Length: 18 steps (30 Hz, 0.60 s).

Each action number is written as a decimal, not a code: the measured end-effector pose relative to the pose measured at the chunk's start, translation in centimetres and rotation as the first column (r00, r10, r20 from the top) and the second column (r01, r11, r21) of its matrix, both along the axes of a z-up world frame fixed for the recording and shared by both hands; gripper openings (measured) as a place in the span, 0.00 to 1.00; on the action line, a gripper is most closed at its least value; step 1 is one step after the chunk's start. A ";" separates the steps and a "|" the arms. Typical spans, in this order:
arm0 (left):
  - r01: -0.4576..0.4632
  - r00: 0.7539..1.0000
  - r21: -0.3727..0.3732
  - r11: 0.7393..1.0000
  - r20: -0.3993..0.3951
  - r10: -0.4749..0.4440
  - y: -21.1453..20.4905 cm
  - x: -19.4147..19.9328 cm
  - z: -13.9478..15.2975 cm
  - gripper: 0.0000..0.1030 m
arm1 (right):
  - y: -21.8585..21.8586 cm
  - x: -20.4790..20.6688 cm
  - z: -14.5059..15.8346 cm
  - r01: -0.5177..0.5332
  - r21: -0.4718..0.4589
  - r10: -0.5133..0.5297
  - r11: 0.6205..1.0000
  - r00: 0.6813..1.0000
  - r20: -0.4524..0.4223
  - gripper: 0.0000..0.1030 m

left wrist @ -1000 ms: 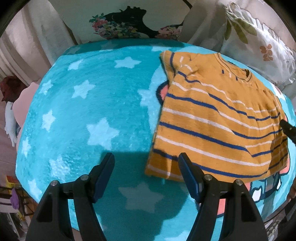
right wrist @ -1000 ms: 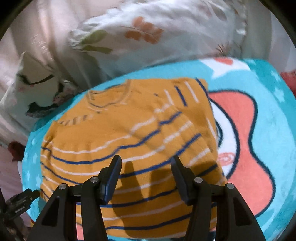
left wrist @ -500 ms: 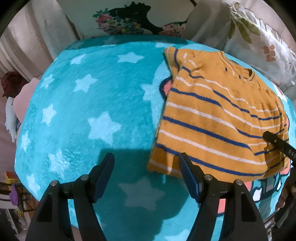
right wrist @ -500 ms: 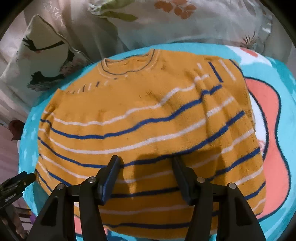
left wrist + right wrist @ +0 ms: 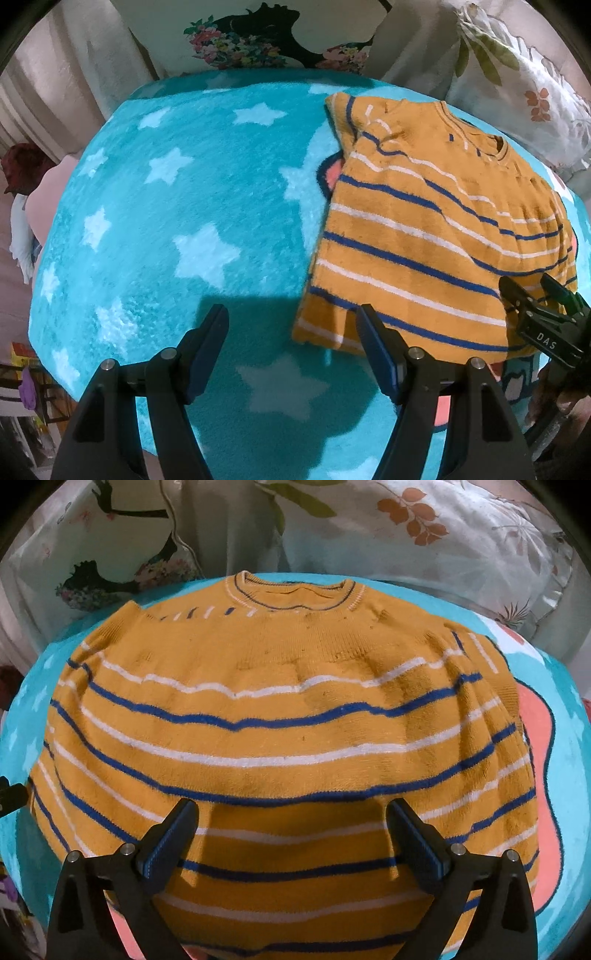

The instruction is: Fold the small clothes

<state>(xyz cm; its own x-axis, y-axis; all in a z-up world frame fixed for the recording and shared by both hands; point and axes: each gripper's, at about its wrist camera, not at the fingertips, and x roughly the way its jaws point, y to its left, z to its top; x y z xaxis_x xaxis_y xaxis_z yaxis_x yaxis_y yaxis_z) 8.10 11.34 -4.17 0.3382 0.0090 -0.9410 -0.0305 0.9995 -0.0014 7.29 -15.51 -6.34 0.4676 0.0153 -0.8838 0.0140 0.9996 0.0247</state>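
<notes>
An orange sweater (image 5: 424, 229) with blue and white stripes lies flat on a turquoise star blanket (image 5: 166, 221), sleeves folded in, collar toward the pillows. In the right wrist view the sweater (image 5: 288, 716) fills the frame. My left gripper (image 5: 291, 317) is open and empty, just above the blanket by the sweater's lower left corner. My right gripper (image 5: 291, 812) is open and empty, over the sweater's lower half. The right gripper also shows at the right edge of the left wrist view (image 5: 535, 295), above the hem.
Floral pillows (image 5: 406, 535) lie behind the sweater's collar. A printed cushion (image 5: 251, 40) stands at the far end of the blanket. The blanket's coral cartoon patch (image 5: 539, 775) lies right of the sweater. The bed edge drops off at left (image 5: 33, 258).
The right gripper has moved forward over the sweater and turned to face its collar squarely. The left gripper has barely moved. Both stay open.
</notes>
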 end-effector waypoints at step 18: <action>-0.003 1.000 -0.055 0.998 0.014 0.004 1.5 1.0 0.5 0.69 | 0.6 1.4 4.0 -0.031 0.046 0.029 0.998 0.999 0.040 0.82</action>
